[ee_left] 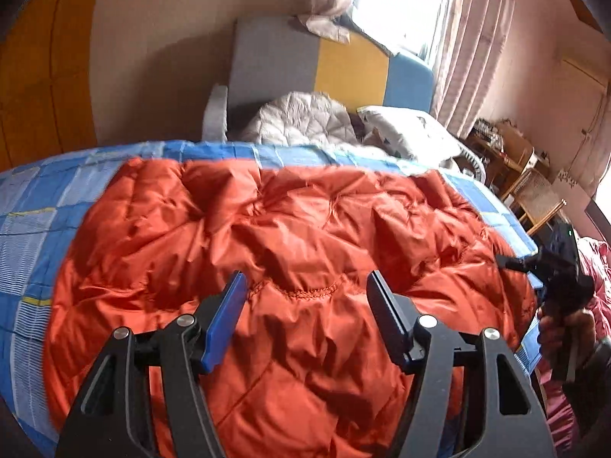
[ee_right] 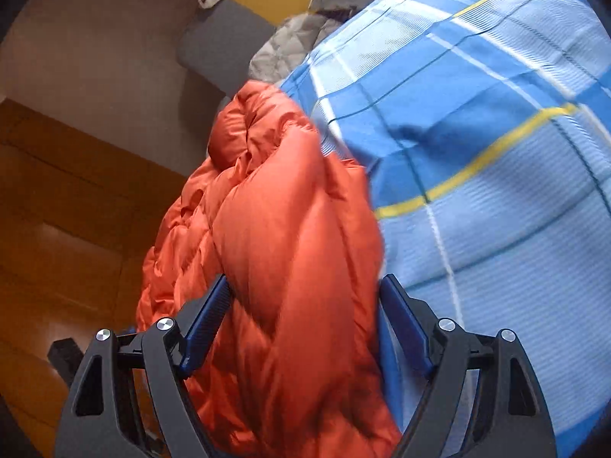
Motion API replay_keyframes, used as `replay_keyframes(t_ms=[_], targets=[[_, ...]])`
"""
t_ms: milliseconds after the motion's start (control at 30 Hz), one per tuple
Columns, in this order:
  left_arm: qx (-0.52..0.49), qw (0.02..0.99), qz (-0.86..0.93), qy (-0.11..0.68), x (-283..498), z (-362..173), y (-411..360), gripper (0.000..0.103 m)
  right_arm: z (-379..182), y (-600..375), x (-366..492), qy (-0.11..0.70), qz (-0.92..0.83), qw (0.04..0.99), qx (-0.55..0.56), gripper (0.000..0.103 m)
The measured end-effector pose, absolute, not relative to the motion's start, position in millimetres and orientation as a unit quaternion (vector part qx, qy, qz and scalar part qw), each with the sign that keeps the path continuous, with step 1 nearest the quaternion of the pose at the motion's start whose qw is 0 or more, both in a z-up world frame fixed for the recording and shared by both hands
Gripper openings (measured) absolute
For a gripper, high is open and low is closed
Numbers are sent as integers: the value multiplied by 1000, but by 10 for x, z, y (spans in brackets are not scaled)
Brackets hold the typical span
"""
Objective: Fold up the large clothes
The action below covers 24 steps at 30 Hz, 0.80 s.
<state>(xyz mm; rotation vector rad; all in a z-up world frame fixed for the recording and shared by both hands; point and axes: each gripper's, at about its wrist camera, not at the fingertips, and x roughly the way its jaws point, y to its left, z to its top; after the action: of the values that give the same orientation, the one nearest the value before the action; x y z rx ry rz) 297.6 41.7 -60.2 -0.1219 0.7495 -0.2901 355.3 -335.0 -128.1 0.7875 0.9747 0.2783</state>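
Note:
An orange quilted puffer jacket [ee_left: 290, 229] lies spread across a bed with a blue checked sheet [ee_left: 38, 210]. My left gripper [ee_left: 305, 286] hovers just above the jacket's near part, open, with nothing between its blue pads. At the jacket's right edge a hand [ee_left: 565, 328] holds my right gripper [ee_left: 534, 263]. In the right wrist view a thick bunched fold of the jacket [ee_right: 286, 229] runs between the jaws of my right gripper [ee_right: 305, 290]. That gripper stands wide open. The fold touches the left pad [ee_right: 210, 313], and a strip of sheet [ee_right: 496, 152] shows beside the right pad.
A grey, yellow and blue headboard [ee_left: 343, 68] stands at the bed's far end, with a grey quilted cushion [ee_left: 301, 118] and a white pillow [ee_left: 408, 129] below it. Wooden furniture [ee_left: 511, 160] and curtains [ee_left: 469, 38] are at the right. Brown wooden panels [ee_right: 57, 191] lie left of the bed.

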Motion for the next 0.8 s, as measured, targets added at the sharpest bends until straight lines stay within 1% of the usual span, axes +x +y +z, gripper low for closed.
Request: replay_keyframes(t_ms=[67, 100, 167, 267, 333, 433, 467, 500, 567, 633, 700, 733, 767, 800], targets=[[-54, 914, -136, 378, 3040, -689, 409, 62, -1293, -3326, 3649, 461, 138, 798, 363, 80], [-54, 911, -137, 386, 3065, -735, 400, 61, -1296, -3302, 3691, 466, 146, 795, 360, 77], [-48, 909, -134, 392, 3087, -808, 385, 61, -1266, -3219, 3729, 477, 164, 792, 344, 76], [-41, 908, -136, 395, 3090, -859, 376, 62, -1252, -3125, 3763, 486, 189, 786, 333, 77], [-46, 905, -138, 399, 3113, -892, 394, 62, -1306, -3138, 3779, 489, 200, 773, 350, 79], [-56, 904, -140, 400, 3123, -901, 427, 61, -1390, -3209, 3813, 490, 219, 757, 372, 80], [-64, 904, -138, 398, 3122, -883, 451, 60, -1383, -3205, 3821, 493, 222, 754, 373, 79], [-81, 905, -137, 395, 3122, -856, 491, 60, -1363, -3196, 3825, 496, 223, 753, 370, 72], [-97, 906, -120, 393, 3159, -842, 559, 60, -1317, -3172, 3805, 494, 225, 753, 371, 67], [-105, 908, -100, 392, 3200, -847, 614, 55, -1296, -3148, 3783, 491, 223, 753, 376, 67], [-112, 907, -85, 397, 3258, -873, 641, 55, -1317, -3111, 3774, 498, 219, 756, 364, 74], [-110, 906, -81, 400, 3277, -894, 634, 55, -1359, -3094, 3783, 502, 218, 752, 366, 74], [-101, 907, -77, 402, 3294, -917, 611, 55, -1377, -3114, 3799, 503, 216, 751, 369, 72], [-91, 908, -74, 403, 3303, -934, 583, 55, -1370, -3116, 3802, 502, 209, 754, 369, 61]])
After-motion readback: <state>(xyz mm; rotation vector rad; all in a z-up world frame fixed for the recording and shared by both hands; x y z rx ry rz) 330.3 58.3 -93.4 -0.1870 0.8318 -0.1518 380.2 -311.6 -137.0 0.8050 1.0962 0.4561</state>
